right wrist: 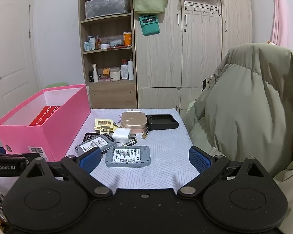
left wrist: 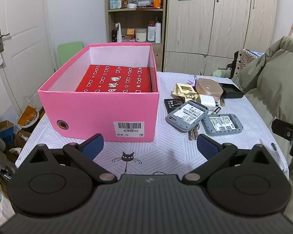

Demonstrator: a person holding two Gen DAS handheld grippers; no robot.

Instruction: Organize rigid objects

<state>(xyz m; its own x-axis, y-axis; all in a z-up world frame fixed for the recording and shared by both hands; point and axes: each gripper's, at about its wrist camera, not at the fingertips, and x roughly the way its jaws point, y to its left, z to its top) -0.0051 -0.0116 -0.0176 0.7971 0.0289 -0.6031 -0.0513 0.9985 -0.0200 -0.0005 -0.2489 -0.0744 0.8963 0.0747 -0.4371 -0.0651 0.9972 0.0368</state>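
A pink box [left wrist: 99, 115] [right wrist: 46, 130] stands open on the table with a red patterned box [left wrist: 117, 81] inside it. Right of it lies a cluster: two grey pocket routers [left wrist: 187, 116] [left wrist: 221, 124] [right wrist: 128, 156], a black battery [left wrist: 171, 103], a white charger [left wrist: 207, 101] [right wrist: 122, 133], a rose-gold tin [left wrist: 209, 87] [right wrist: 133, 120], a black case [left wrist: 231, 90] [right wrist: 162, 121], a cream clip [left wrist: 183, 89] [right wrist: 103, 124] and AA batteries [right wrist: 145, 133]. My left gripper [left wrist: 150, 148] is open and empty before the pink box. Open too, my right gripper [right wrist: 144, 159] hovers just short of the nearer router.
The table [left wrist: 162, 156] wears a white patterned cloth with a cat drawing. An olive padded jacket [right wrist: 244, 107] drapes a chair at the table's right. Behind stand a shelf unit [right wrist: 109, 58] with bottles and a wardrobe [right wrist: 185, 48]. Boxes clutter the floor [left wrist: 4, 132] at left.
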